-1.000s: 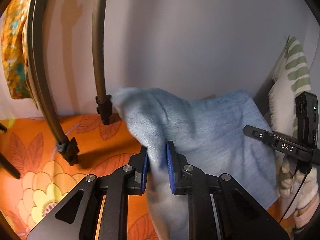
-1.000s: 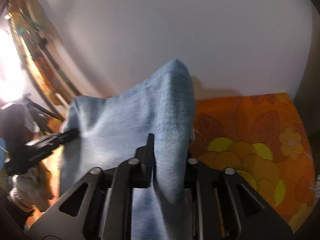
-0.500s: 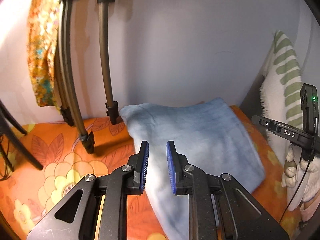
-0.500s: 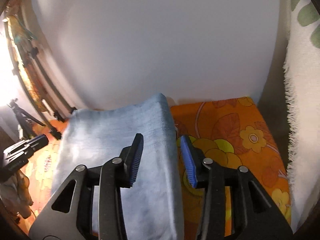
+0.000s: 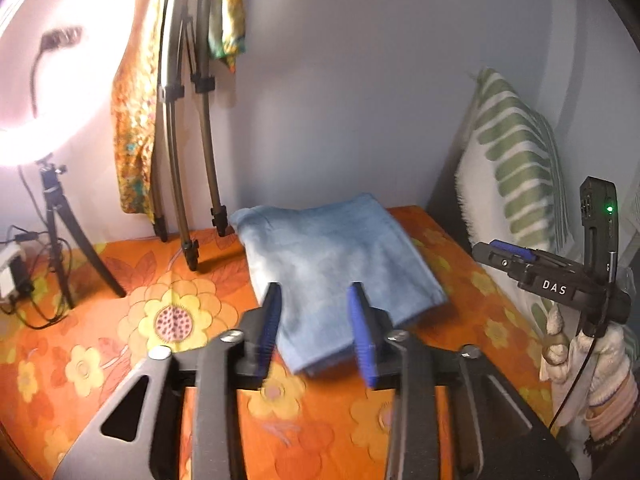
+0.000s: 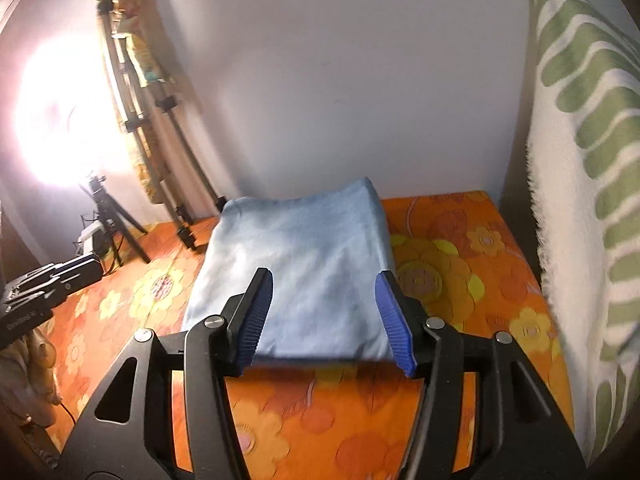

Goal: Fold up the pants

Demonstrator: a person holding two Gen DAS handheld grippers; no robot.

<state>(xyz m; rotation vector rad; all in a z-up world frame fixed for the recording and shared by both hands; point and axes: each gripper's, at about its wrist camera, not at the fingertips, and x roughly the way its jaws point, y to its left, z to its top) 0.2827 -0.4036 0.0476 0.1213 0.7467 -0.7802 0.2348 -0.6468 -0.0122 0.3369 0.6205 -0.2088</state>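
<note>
Ahead of both grippers, folded pants (image 5: 336,264)

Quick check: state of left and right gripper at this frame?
Left gripper: open, holding nothing; the folded pants lie beyond it.
Right gripper: open, holding nothing.

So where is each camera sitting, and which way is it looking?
Left wrist: sits on the left tool, looking forward and down at the folded blue pants on the orange flowery cloth; its two open fingers show, and the right tool pokes in at the right.
Right wrist: sits on the right tool, facing the pants and the white wall; its open fingers show, and the left tool at the left.
Both share the pants, flowery cloth, bright lamp and striped pillow.
</note>
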